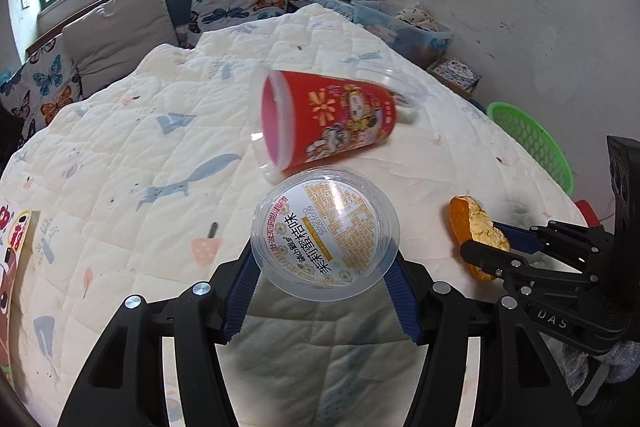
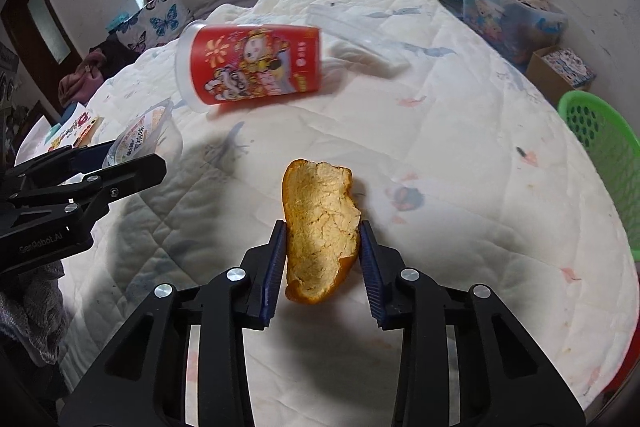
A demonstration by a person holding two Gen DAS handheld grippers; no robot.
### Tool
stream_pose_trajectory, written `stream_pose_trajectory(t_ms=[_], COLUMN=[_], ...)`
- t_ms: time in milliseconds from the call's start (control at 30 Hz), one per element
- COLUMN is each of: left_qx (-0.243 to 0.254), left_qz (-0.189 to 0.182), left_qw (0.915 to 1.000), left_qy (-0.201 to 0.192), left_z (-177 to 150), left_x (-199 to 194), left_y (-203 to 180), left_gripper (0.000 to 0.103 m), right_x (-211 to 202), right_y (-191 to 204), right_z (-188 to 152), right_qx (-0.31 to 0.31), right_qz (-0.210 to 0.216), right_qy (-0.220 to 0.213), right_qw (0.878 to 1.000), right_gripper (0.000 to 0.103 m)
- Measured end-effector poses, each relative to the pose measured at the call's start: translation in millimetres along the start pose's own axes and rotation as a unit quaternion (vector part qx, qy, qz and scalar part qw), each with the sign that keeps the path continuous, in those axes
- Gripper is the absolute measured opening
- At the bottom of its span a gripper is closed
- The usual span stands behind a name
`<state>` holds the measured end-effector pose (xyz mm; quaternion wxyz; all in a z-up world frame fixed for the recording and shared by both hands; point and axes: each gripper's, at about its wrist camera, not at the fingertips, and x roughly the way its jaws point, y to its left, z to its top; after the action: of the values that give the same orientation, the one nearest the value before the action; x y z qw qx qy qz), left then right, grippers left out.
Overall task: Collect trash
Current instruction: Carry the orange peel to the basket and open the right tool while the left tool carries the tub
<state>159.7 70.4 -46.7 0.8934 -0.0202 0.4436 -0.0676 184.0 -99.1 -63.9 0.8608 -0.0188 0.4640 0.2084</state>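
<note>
Left gripper [image 1: 324,267] clamps clear lidded cup [image 1: 325,233] by rim, frame centre, lifted for carrying. Right gripper [image 2: 323,255] pinches orange peel [image 2: 322,233] across width, centre. Red cup [image 1: 328,121] lies tipped on bed [image 1: 120,147], upper centre, uncollected. Green basket [image 2: 600,131], right edge, likely bin.
</note>
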Motion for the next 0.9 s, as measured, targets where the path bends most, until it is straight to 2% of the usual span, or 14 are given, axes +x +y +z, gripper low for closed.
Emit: stream_pose_trajectory(t_ms=[167, 467, 900], left_qx=[0.016, 0.054, 0.111], left_qz=[-0.014, -0.046, -0.073], left_qw=[0.9998, 0.9975, 0.9911], left_qy=[-0.001, 0.005, 0.008], left_z=[9, 32, 75], left_x=[3, 19, 50], left_y=[-22, -81, -171], left_gripper=[0.058, 0.058, 0.058], right_x=[-15, -45, -73], right_y=[-27, -94, -213], right_z=[0, 0, 0], right_qx=[0.02, 0.06, 0.139], right_qz=[-0.009, -0.052, -0.135], right_qy=[-0.005, -0.023, -0.034], right_qw=[1.0, 0.997, 0.98], right_gripper=[0.036, 0.036, 0.036])
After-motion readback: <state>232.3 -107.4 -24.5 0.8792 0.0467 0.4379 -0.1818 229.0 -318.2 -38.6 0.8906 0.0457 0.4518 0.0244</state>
